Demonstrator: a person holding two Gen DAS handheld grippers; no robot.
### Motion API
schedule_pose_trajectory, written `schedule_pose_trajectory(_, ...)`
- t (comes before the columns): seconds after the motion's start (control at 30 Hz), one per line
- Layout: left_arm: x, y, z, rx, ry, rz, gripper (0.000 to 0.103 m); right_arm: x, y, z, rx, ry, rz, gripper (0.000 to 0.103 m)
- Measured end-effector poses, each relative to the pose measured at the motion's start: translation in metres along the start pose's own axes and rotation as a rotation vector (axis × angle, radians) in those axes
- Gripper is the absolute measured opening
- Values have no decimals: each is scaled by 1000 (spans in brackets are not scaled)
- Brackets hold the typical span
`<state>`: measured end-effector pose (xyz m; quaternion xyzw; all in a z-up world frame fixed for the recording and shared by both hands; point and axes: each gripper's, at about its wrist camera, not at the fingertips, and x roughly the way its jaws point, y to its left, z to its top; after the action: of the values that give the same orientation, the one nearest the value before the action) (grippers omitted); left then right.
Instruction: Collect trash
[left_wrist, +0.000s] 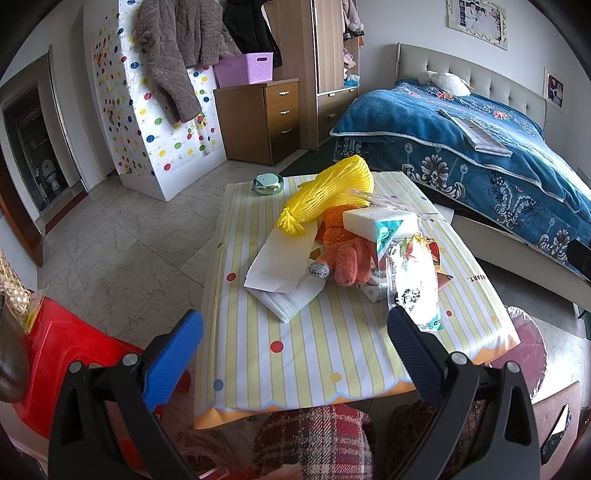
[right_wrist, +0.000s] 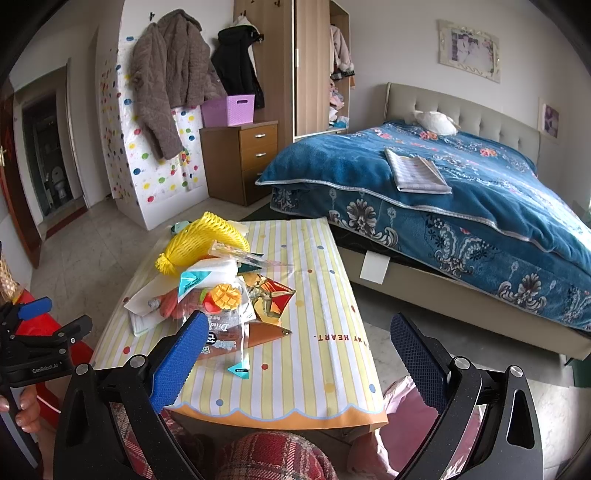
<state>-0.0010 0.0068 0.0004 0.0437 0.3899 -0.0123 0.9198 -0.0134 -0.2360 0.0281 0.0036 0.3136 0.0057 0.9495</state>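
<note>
Left gripper (left_wrist: 295, 343): jaws spread wide and empty, hovering over the near edge of the bench (left_wrist: 332, 354), short of the pile
Right gripper (right_wrist: 299, 354): jaws released too, nothing between them; its left pad sits in front of a clear snack bag (right_wrist: 225, 332) but I cannot tell whether it touches
Trash: heaped in one pile on the far half of the bench, nothing lifted off
Pile, top: yellow foam net (left_wrist: 332, 192) at the back, white block (left_wrist: 376, 218) resting on an orange glove (left_wrist: 343, 254)
Pile, left side: white envelope (left_wrist: 280, 258) over folded tissue (left_wrist: 291, 299)
Pile, right side: clear snack bag (left_wrist: 413, 284) with a mango print, crumpled wrappers (right_wrist: 273, 299) just beside it
Other item: small green tin (left_wrist: 267, 183) at the far corner, apart from the pile; whether it is trash I cannot tell
Bin: pink bag (right_wrist: 406, 413) on the floor by the bench's near right corner looks the likely place; what is inside it is hidden
Done: judging by the full pile, little or nothing collected
Left: every piece to be picked and dropped, probably the snack bag first as it lies nearest both grippers
Watch for: loose, overlapping film and paper; one pinch may drag neighbours along
</note>
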Motion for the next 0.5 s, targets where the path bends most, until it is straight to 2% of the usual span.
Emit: schedule_pose_trajectory(0.5, 0, 1, 0, 1, 1, 1, 96, 1, 0, 0, 0, 2, -1, 98)
